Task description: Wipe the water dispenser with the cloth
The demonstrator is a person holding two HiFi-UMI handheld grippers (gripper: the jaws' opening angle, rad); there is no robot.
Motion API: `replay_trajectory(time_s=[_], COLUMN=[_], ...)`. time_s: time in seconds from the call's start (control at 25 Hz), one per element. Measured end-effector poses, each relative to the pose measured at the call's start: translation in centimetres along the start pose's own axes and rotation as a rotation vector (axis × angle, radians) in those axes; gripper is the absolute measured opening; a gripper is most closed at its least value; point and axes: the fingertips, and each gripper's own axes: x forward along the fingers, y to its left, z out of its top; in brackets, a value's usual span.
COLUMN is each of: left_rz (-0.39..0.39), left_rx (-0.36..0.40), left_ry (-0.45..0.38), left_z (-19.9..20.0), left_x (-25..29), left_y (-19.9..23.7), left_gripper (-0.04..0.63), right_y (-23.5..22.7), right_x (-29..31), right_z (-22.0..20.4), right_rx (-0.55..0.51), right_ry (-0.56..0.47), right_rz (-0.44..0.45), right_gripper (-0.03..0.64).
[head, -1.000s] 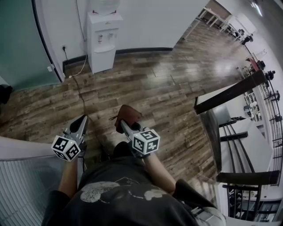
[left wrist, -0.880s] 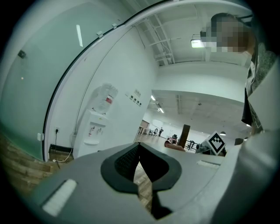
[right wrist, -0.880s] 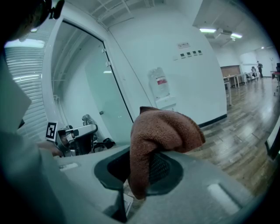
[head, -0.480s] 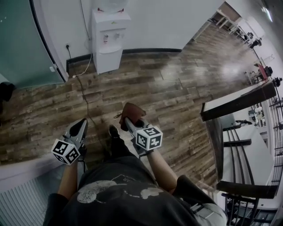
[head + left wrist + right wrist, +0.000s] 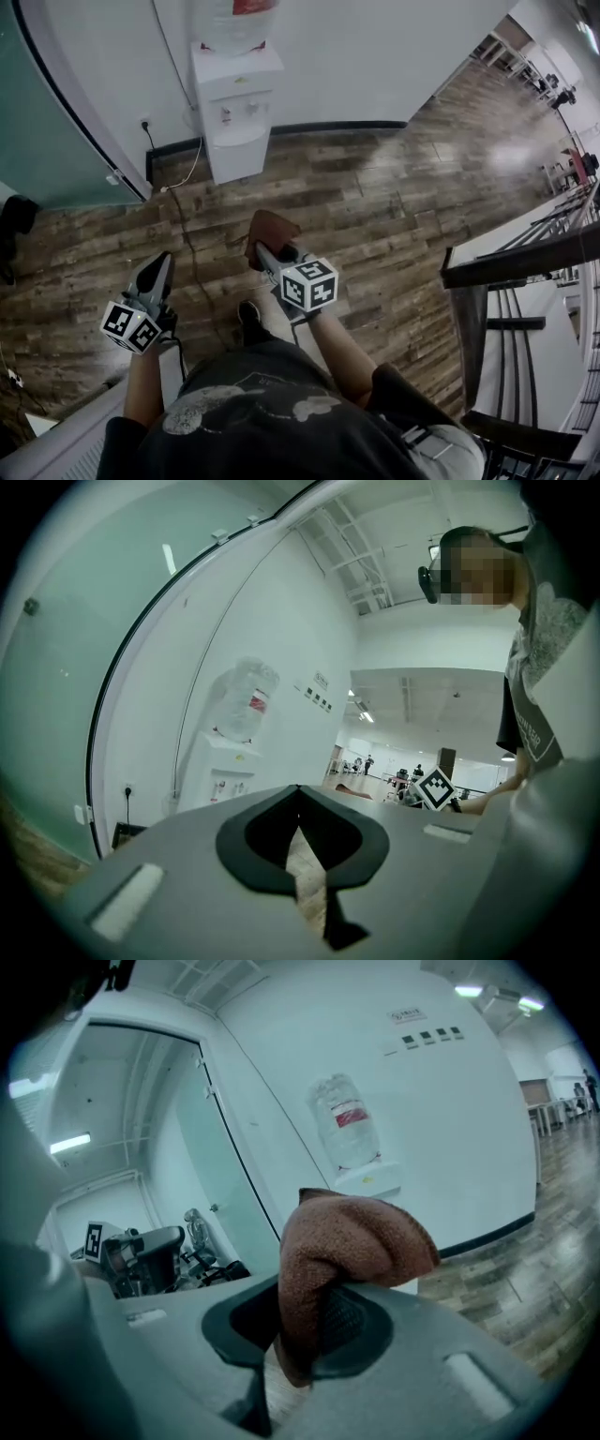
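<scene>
dark short-sleeved t-shirt (image 5: pixel 272 417), pale print; grey left gripper (image 5: pixel 163 258) and right gripper (image 5: pixel 263 252), black-and-white marker cubes (image 5: pixel 308 284)

left tool (image 5: pixel 157 268): was held low at the person's left side, pointing forward; jaws met at the tips with nothing between them.
right tool (image 5: pixel 266 255): was held out ahead of the torso, farther forward than the left one, pointing forward and slightly left; jaws were clamped on a brown cloth (image 5: pixel 347 1241) that bulged over their tips.
left forearm (image 5: pixel 142 384): was bare, close beside the body, running forward.
right forearm (image 5: pixel 335 352): was bare, angled forward and inward from the elbow.
</scene>
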Motion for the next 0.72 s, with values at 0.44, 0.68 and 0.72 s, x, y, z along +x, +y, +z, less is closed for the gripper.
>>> replay_trajectory(time_s=[0.44, 0.68, 0.72], left_rz=[0.050, 0.056, 0.057], left_rx=[-0.036, -0.037, -0.040], left_ry=[-0.019, -0.031, -0.028], left_z=[1.4, 2.2, 2.3], left_x=[5.6, 7.5, 7.9], left_y=[3.2, 4.4, 4.6], left_gripper=[0.009, 0.009, 0.009], right_y=[-6.8, -7.9, -8.1], right_x=[1.1, 1.5, 1.7], right_z=[2.9, 3.9, 4.2], right_rx=[0.028, 0.035, 0.038], right_ry=[0.009, 0.009, 0.008], right_rz=[-0.047, -0.055, -0.056], right_gripper=[0.058, 0.058, 0.058])
